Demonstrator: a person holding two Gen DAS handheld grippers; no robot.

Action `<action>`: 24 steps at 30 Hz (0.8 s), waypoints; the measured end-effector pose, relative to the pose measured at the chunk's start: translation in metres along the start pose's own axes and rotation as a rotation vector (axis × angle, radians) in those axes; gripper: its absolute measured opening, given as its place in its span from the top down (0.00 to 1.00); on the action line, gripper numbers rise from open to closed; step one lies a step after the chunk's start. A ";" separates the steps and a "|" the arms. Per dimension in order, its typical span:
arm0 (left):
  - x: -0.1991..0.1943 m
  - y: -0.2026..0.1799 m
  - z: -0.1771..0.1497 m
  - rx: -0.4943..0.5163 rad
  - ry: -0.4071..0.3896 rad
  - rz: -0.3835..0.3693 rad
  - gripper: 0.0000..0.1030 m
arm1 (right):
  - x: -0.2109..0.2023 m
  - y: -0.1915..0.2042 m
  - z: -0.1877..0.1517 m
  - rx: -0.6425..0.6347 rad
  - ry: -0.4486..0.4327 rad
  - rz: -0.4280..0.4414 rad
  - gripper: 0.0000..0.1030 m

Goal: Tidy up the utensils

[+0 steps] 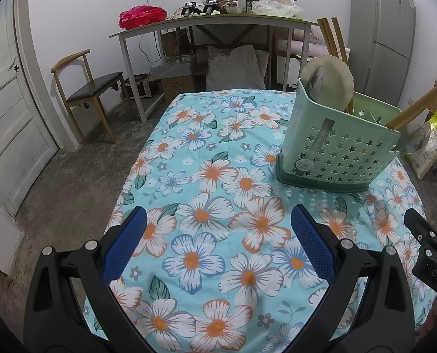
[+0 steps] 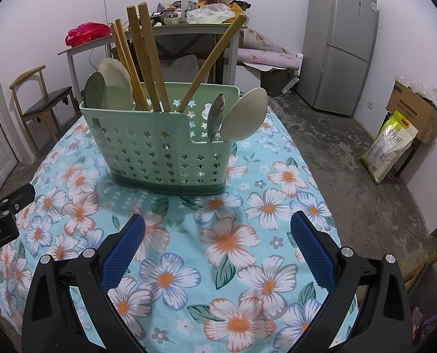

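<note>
Utensils [image 2: 148,67] stood in green caddy [image 2: 165,147] on counter [image 2: 218,235], ahead of right hand-held gripper [image 2: 218,241]. Both hand-held grippers gaped wide, empty. Wooden handles looked light, stiff; probably grip mid-shaft.

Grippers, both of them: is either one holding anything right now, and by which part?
Nothing is held. The left gripper and right gripper are both open over the floral tablecloth; the utensils sit in the green star-perforated plastic caddy.

the utensil holder [image 2: 165,147] sits on the counter [image 2: 233,250], spoons and chopsticks [image 2: 148,58] standing in it. both claws hang over the counter's near edge, holder ahead of the right claw [image 2: 218,250].
</note>
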State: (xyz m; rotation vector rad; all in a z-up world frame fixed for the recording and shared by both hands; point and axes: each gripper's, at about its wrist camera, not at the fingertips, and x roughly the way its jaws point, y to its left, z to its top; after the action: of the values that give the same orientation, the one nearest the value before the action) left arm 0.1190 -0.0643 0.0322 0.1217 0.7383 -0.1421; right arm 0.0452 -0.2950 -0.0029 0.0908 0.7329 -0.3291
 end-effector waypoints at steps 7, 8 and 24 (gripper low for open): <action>0.000 0.000 0.001 0.000 0.001 0.000 0.08 | 0.000 0.000 0.000 0.001 0.000 0.001 0.06; 0.000 0.000 -0.001 -0.001 0.001 0.000 0.08 | 0.000 0.000 0.000 0.001 0.000 0.002 0.06; 0.000 0.000 0.001 0.001 0.003 -0.002 0.08 | 0.000 0.000 0.000 0.002 0.001 0.001 0.06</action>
State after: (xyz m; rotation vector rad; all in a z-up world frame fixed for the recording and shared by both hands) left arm 0.1198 -0.0641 0.0326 0.1221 0.7415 -0.1442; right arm 0.0452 -0.2947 -0.0025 0.0937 0.7332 -0.3287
